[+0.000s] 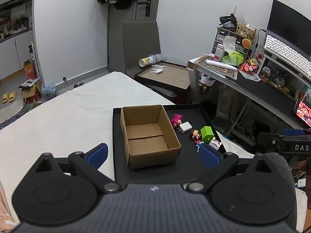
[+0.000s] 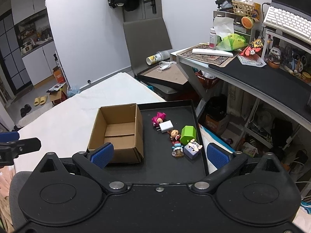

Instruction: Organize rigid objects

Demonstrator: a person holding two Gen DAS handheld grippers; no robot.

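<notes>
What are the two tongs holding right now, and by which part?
Nothing. The left tongs and right tongs are both wide open, with nothing between their pads; the toys still lie on the black tray beside the cardboard box.

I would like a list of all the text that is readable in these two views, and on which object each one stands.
"DAS": white letters on the black body of the right gripper, cut off by the edge of the left wrist view.
Label on the lying bottle: too blurred to read.
Print on the green bag: too blurred to read.
White charger and cardboard box: no text visible.
</notes>
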